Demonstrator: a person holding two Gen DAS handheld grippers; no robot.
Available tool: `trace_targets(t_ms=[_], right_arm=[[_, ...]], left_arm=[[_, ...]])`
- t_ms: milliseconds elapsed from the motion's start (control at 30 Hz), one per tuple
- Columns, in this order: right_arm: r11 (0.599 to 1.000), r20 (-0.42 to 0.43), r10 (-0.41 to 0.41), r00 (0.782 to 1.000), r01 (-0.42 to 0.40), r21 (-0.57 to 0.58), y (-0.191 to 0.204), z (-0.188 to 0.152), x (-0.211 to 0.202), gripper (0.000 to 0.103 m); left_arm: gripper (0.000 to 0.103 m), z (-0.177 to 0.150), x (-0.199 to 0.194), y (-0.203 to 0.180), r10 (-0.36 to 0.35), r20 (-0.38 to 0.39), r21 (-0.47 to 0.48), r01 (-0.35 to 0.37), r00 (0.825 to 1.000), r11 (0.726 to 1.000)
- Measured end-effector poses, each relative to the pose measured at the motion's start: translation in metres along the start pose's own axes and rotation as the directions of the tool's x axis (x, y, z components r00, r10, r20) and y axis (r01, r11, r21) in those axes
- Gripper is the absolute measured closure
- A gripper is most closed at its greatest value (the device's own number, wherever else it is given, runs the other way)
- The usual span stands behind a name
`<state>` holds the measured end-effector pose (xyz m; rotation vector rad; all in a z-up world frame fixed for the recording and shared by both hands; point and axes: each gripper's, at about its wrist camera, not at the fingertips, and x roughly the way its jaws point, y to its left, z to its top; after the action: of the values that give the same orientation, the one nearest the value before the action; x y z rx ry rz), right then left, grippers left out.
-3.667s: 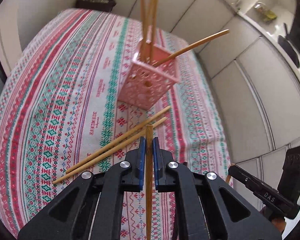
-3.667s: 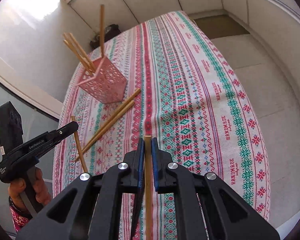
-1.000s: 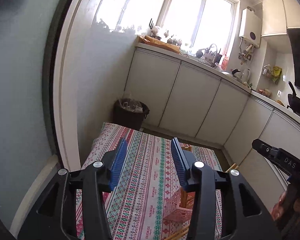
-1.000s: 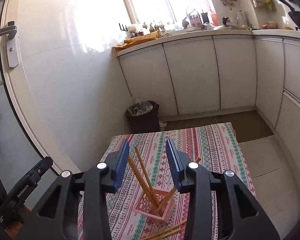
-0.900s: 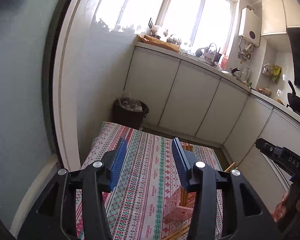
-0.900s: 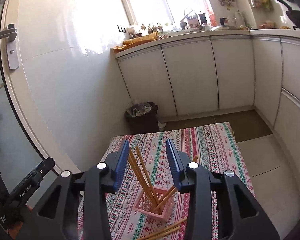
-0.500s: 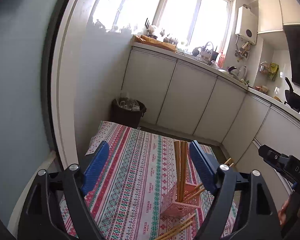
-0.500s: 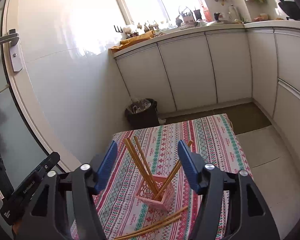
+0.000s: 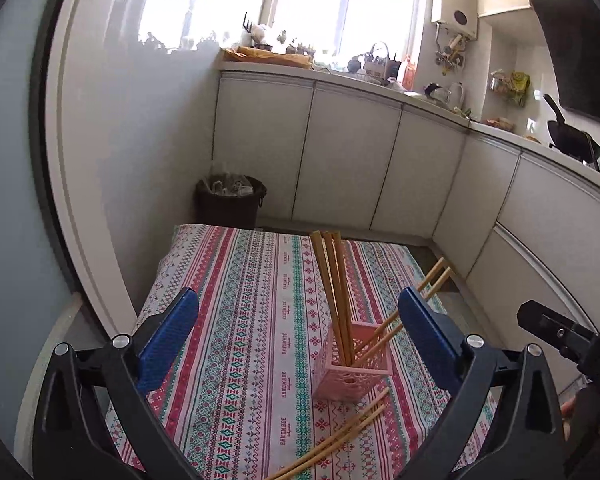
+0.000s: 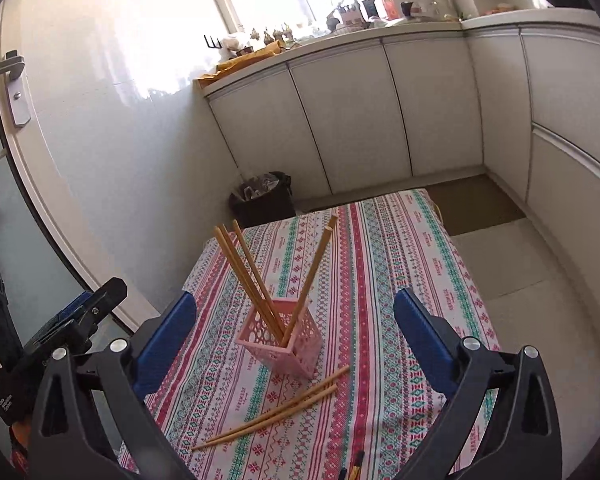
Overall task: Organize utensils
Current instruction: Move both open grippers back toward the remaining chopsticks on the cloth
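Since the earlier frame my left tool [image 9: 298, 334] and right tool [image 10: 296, 338] have just been opening, nothing between them; five chopsticks [image 10: 252, 276] stand in the pink holder [image 10: 282, 346], two [image 10: 276, 410] remain on the surface [image 10: 400, 280].
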<state>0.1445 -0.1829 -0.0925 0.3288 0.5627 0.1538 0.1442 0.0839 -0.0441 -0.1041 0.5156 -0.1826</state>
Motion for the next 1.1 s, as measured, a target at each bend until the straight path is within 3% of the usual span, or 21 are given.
trace_targets(t_ms=[133, 267, 400, 500, 567, 667, 733, 867, 1033, 1100], right_arm=[[0.997, -0.029, -0.047, 0.998, 0.048, 0.052, -0.018, -0.02, -0.008, 0.007], [0.992, -0.076, -0.093, 0.993, 0.099, 0.079, -0.032, -0.045, -0.014, 0.007], [0.985, -0.154, -0.106, 0.982, 0.125, 0.12, -0.053, -0.068, -0.01, 0.007], [0.982, -0.208, -0.088, 0.974, 0.12, 0.148, -0.066, -0.073, -0.002, 0.007], [0.98, -0.221, -0.08, 0.972, 0.117, 0.161, -0.071, -0.076, -0.002, 0.007], [0.981, -0.23, -0.072, 0.97, 0.111, 0.161, -0.073, -0.077, -0.003, 0.007], [0.98, -0.235, -0.071, 0.969, 0.111, 0.163, -0.075, -0.077, -0.005, 0.007], [0.975, -0.25, -0.084, 0.965, 0.132, 0.18, -0.085, -0.079, -0.007, 0.007], [0.97, -0.257, -0.084, 0.963, 0.138, 0.2, -0.094, -0.078, -0.01, 0.007], [0.969, -0.263, -0.085, 0.961, 0.141, 0.204, -0.097, -0.079, -0.011, 0.007]], left_arm=[[0.007, -0.015, 0.016, -0.011, -0.036, -0.098, 0.073, 0.043, 0.995, 0.996], [0.007, -0.036, 0.036, -0.025, -0.07, -0.23, 0.172, 0.111, 0.971, 0.979], [0.009, -0.075, 0.065, -0.041, -0.056, -0.406, 0.283, 0.183, 0.912, 0.941], [0.034, -0.109, 0.09, -0.047, -0.002, -0.533, 0.34, 0.216, 0.846, 0.915], [0.035, -0.128, 0.104, -0.048, 0.045, -0.59, 0.365, 0.217, 0.806, 0.905], [0.035, -0.143, 0.115, -0.048, 0.079, -0.623, 0.388, 0.219, 0.778, 0.895], [0.035, -0.146, 0.117, -0.048, 0.073, -0.631, 0.384, 0.229, 0.772, 0.894], [0.036, -0.143, 0.117, -0.053, 0.053, -0.622, 0.378, 0.24, 0.781, 0.894], [0.047, -0.134, 0.121, -0.07, 0.024, -0.607, 0.353, 0.242, 0.794, 0.903], [0.057, -0.135, 0.123, -0.075, 0.018, -0.611, 0.352, 0.251, 0.791, 0.902]])
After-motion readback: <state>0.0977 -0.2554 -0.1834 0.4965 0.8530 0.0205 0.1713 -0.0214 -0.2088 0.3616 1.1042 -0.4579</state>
